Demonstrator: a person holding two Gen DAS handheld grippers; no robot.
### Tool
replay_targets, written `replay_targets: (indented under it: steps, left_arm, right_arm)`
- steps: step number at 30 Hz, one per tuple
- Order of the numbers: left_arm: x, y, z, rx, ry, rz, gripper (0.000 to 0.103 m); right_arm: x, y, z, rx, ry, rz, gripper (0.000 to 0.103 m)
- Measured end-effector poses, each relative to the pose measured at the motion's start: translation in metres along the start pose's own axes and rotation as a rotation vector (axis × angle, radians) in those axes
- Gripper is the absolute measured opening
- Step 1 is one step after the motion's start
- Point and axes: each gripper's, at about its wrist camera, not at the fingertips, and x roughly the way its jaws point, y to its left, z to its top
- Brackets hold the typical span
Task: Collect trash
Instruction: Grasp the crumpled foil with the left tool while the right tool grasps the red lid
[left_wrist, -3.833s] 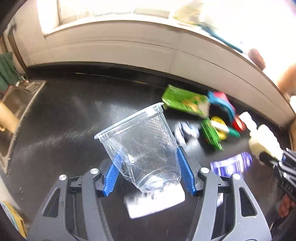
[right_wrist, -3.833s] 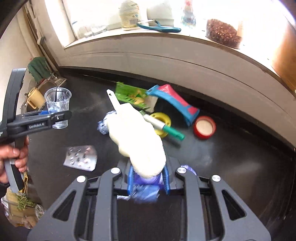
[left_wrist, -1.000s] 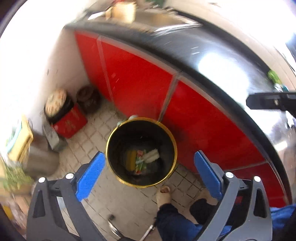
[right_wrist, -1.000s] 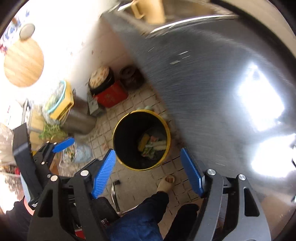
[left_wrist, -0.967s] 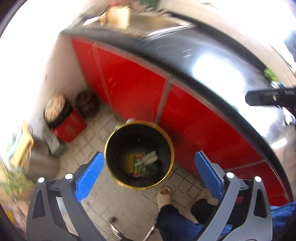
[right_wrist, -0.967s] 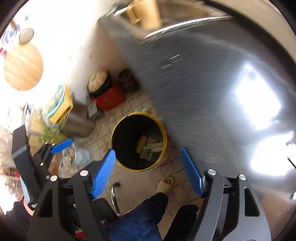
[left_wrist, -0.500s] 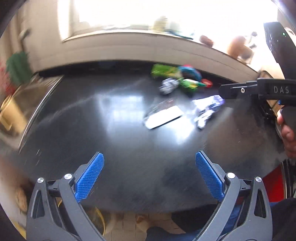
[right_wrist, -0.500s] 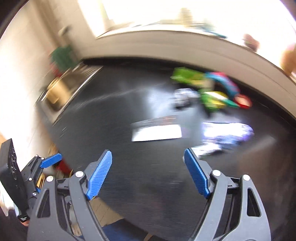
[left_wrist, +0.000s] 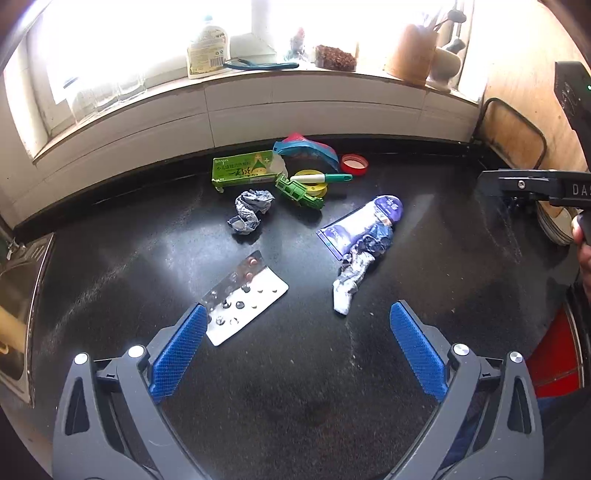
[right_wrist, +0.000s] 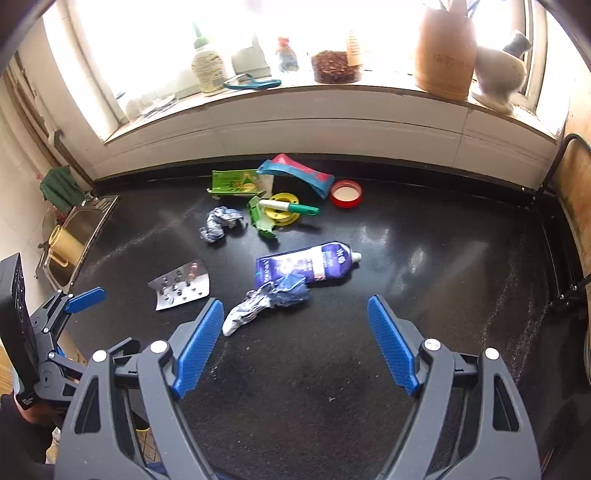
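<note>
Trash lies on the black counter (left_wrist: 295, 387). A silver pill blister pack (left_wrist: 243, 299) (right_wrist: 181, 286) is nearest my left gripper (left_wrist: 295, 343), which is open and empty, its left pad beside the pack. A purple toothpaste tube (left_wrist: 365, 225) (right_wrist: 306, 264) with a crumpled wrapper (left_wrist: 351, 280) (right_wrist: 266, 304) lies ahead of my right gripper (right_wrist: 295, 339), also open and empty. Farther back are a crumpled foil ball (left_wrist: 249, 214) (right_wrist: 219, 223), a green box (left_wrist: 243, 171) (right_wrist: 236, 182), a blue-red packet (left_wrist: 306, 149) (right_wrist: 295, 173), a red lid (left_wrist: 354, 163) (right_wrist: 345, 194) and a green-handled stick on a yellow ring (left_wrist: 314, 181) (right_wrist: 284, 210).
A sink (right_wrist: 77, 236) with a yellow mug is at the counter's left end. The window sill (right_wrist: 295, 92) carries bottles, a jar and a clay pot. A metal rack and wooden board (right_wrist: 569, 192) stand at the right edge. A red cabinet front (left_wrist: 554, 362) shows below right.
Both grippers let go of the plastic cup and white trash over the floor bin, then swung back up to the counter. They now hover open above the remaining trash.
</note>
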Motion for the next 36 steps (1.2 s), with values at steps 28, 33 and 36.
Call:
replay_targets:
  steps: [28, 33, 36]
  left_arm:
    - [0.224, 0.086, 0.1, -0.05, 0.229, 0.08, 0.094]
    - [0.222, 0.084, 0.11, -0.038, 0.208, 0.074, 0.063]
    - [0.217, 0.082, 0.114, -0.045, 0.207, 0.067, 0.04]
  right_arm:
    - [0.257, -0.06, 0.124, -0.151, 0.214, -0.113, 0.075]
    - [0.256, -0.055, 0.131, -0.168, 0.19, -0.118, 0.049]
    - [0.249, -0.052, 0.129, -0.167, 0.183, -0.122, 0.049]
